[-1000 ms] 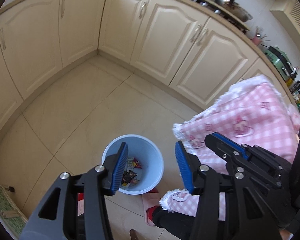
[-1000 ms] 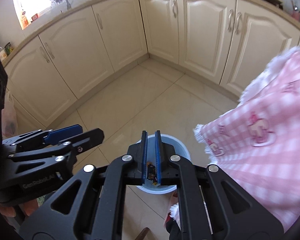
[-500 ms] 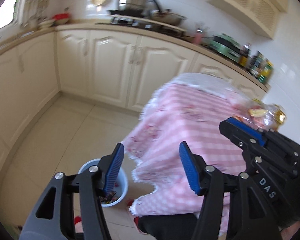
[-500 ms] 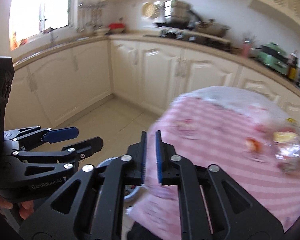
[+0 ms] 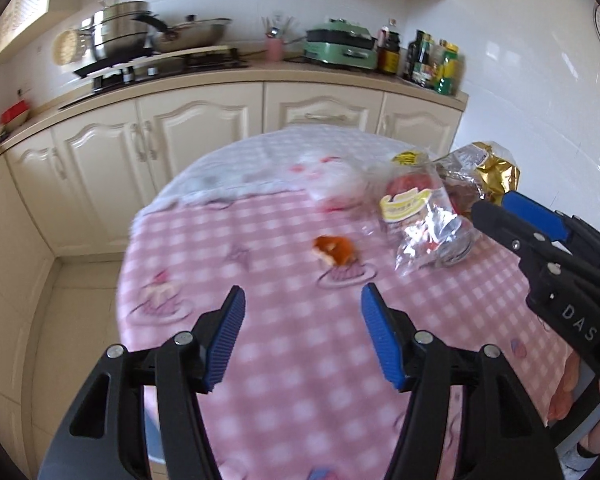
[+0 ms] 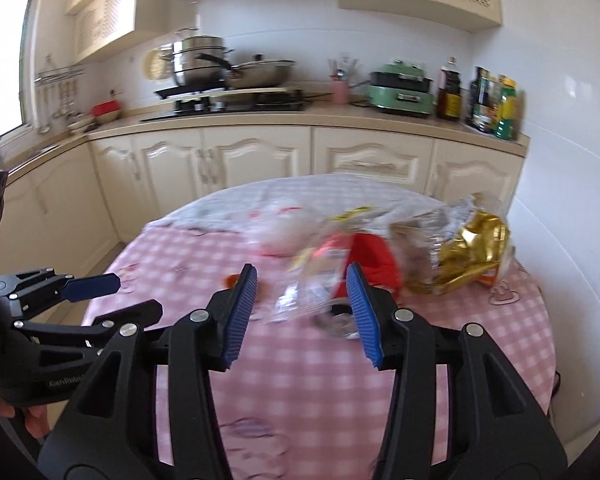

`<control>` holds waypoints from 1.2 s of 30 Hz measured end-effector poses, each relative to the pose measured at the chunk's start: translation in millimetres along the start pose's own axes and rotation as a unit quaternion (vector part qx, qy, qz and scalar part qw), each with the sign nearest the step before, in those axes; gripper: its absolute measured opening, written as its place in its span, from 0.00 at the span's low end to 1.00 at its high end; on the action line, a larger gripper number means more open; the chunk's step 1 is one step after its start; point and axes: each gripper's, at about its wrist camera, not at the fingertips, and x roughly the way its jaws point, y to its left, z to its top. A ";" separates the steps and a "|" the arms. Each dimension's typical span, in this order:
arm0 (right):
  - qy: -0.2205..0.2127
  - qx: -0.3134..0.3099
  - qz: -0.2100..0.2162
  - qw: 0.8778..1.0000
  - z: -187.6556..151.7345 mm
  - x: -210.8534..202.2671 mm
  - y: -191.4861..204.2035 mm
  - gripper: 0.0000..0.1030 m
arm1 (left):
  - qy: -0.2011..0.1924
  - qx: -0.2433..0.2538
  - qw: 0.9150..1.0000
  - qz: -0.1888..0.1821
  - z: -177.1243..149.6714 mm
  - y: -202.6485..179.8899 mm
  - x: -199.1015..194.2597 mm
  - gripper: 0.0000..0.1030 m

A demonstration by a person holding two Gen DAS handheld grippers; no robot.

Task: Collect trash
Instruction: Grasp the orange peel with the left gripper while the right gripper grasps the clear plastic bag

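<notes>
Both grippers hang over a round table [image 5: 260, 380] in a pink checked cloth. The left gripper [image 5: 302, 338] has its jaws wide apart and empty, and so does the right gripper [image 6: 302, 312]. Trash lies on the far right of the table: a clear wrapper [image 5: 424, 220], a gold bag [image 6: 472, 256], and a small orange scrap [image 5: 334, 250] nearer the middle.

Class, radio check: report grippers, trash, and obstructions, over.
Left gripper open, empty. Right gripper open, empty, facing clear wrapper. Orange scrap and gold bag on tablecloth. Nothing in the way.
</notes>
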 end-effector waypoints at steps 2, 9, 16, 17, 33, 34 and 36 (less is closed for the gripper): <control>0.002 0.004 -0.004 1.000 1.8 6.7 -11.9 0.47 | 0.007 0.006 1.000 -0.004 5.6 -5.0 13.7 0.58; 0.007 0.020 -0.012 1.000 7.6 26.2 -31.9 0.51 | 0.041 0.033 0.999 -0.009 23.8 -23.8 63.8 0.57; 0.015 0.029 -0.008 0.999 11.1 37.8 -36.6 0.54 | 0.073 0.048 0.996 0.005 31.2 -28.7 101.2 0.33; 0.019 0.029 -0.006 0.999 11.8 40.3 -36.0 0.55 | 0.075 0.049 0.996 0.002 32.3 -28.1 100.8 0.33; 0.106 -0.003 0.029 0.994 11.6 83.1 1.7 0.21 | -0.012 -0.003 1.000 0.004 30.0 12.2 18.1 0.33; 0.098 0.002 0.031 0.995 11.6 78.6 1.8 0.19 | -0.014 -0.005 1.000 0.002 29.6 14.2 15.4 0.33; 0.075 0.004 0.023 0.997 14.2 64.2 3.7 0.15 | -0.023 -0.015 1.000 -0.009 26.4 20.9 4.4 0.33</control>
